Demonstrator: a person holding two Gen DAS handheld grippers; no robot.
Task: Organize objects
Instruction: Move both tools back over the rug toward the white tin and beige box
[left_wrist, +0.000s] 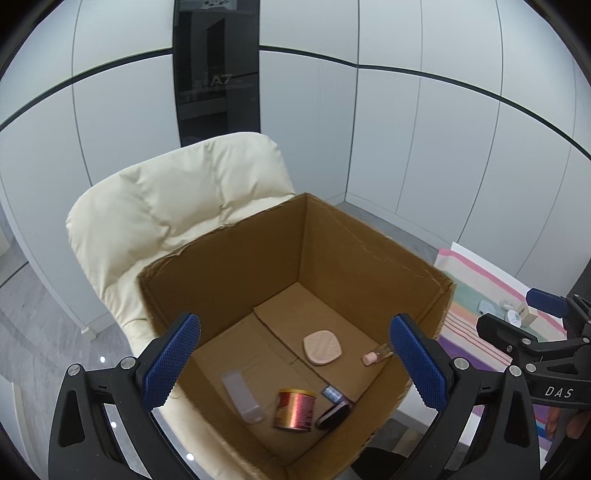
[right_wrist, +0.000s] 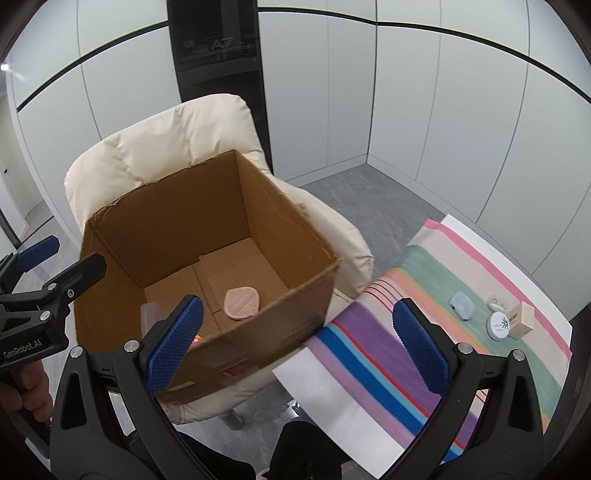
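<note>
both tools hang empty and spread wide: the left tool (left_wrist: 295, 358) over the open cardboard box (left_wrist: 229, 258), the right tool (right_wrist: 299, 332) above the near edge of the striped cloth (right_wrist: 369, 354), nothing between either pair of blue pads. the box, seated on a cream padded chair (left_wrist: 166, 195), already holds a peach powder puff (left_wrist: 322, 347), a small pink-capped bottle (left_wrist: 376, 354), a clear plastic case (left_wrist: 243, 397), a red-and-gold tin (left_wrist: 295, 404) lying on its side, a small blue item (left_wrist: 331, 392) and a dark oval compact (left_wrist: 333, 414) touching it. by that showing, the sorting looks more than half done. left on the cloth-covered bench (right_wrist: 325, 398), at its far right end and well apart from the right tool, are a pale blue object (right_wrist: 461, 305), a round white jar (right_wrist: 499, 325), a small tan carton (right_wrist: 521, 319) just beside the jar, and a tiny whitish piece (right_wrist: 495, 302) too small to identify. the cloth between the right tool and these items lies bare; the box's tall near wall is the one barrier any item would likely have to clear on the way in.
</note>
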